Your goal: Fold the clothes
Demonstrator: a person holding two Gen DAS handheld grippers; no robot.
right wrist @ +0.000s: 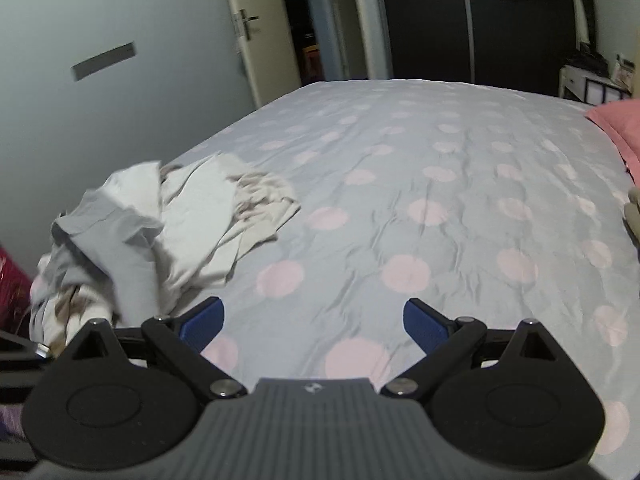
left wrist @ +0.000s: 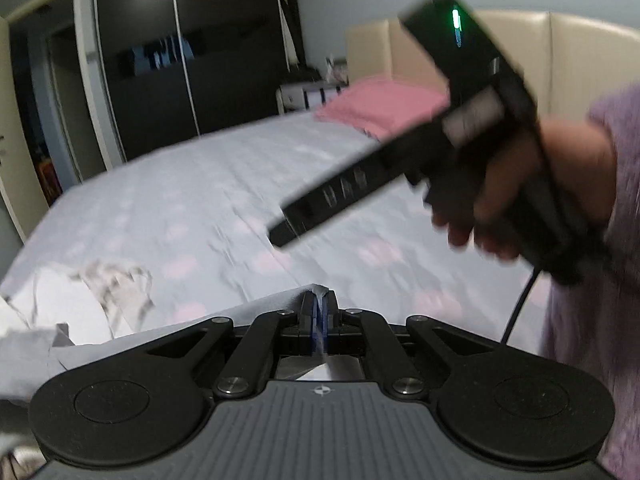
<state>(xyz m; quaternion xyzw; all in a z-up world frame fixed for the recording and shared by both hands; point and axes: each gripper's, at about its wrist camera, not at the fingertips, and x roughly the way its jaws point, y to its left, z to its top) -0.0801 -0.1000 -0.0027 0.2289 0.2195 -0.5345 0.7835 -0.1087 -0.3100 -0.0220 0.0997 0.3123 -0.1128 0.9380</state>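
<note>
Left claw (left wrist: 318,320) of mine is clamped on a pale cloth edge (left wrist: 316,290) at the near edge of the bed (right wrist: 400,160), the crumpled clothes pile (right wrist: 160,232) lies to the near left, and my right claw (right wrist: 314,320) gapes wide and empty over bare bedspread, farther from that pile.

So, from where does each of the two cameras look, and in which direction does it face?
Left wrist: sits behind the left tongs, shut on a light grey garment, facing across the bed toward the pink pillow and headboard; the right hand and its tool show.
Right wrist: sits behind the open right tongs, facing across the bed toward the door and dark wardrobe; no hand shows.
Shared: the dotted bed, the clothes pile, the wardrobe.
</note>
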